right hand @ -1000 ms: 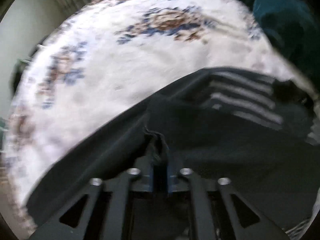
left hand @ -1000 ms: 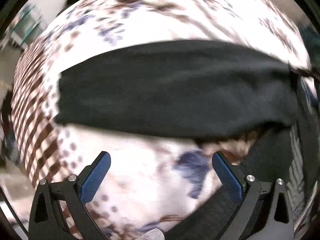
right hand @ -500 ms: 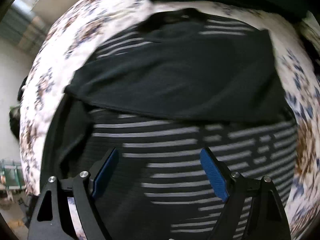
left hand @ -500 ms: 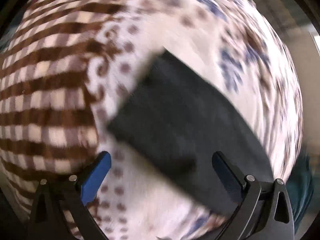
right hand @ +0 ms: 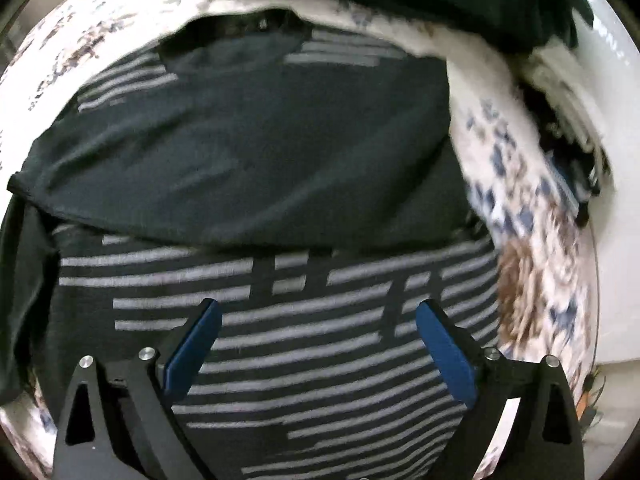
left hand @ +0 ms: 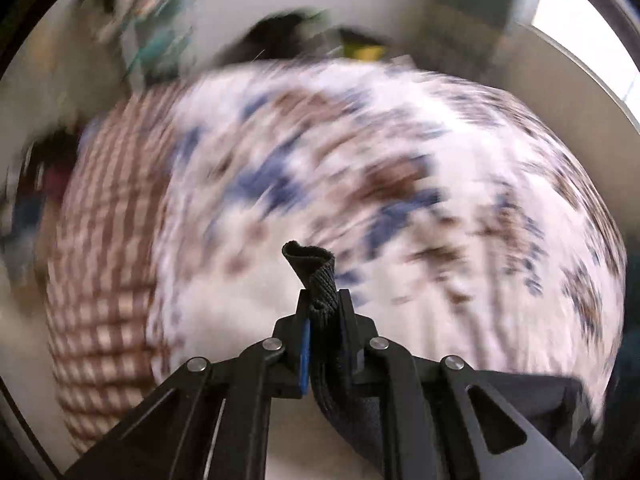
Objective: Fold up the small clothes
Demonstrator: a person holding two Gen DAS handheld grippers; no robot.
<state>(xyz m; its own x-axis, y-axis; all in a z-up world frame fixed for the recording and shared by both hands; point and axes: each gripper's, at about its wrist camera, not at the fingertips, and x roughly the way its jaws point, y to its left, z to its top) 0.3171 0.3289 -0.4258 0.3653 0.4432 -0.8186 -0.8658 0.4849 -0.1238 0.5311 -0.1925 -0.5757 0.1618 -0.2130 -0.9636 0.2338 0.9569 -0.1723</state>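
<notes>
The left gripper (left hand: 323, 312) is clamped on a black hem (left hand: 316, 276); the right gripper (right hand: 316, 344) hovers, jaws spread, over the striped shirt (right hand: 280, 320) on the patterned bed (left hand: 440, 200). Mid-fold, I'd judge: next, carry that hem toward twelve o'clock and lay it flat.

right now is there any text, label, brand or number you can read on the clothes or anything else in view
None can be read.
The black garment with grey stripes carries bands only, no letters or tag in view.
The dark fabric strip pinched in the left gripper is plain ribbed cloth.
The flowered blanket is blurred pattern, no writing.
The open right gripper shows no markings.
</notes>
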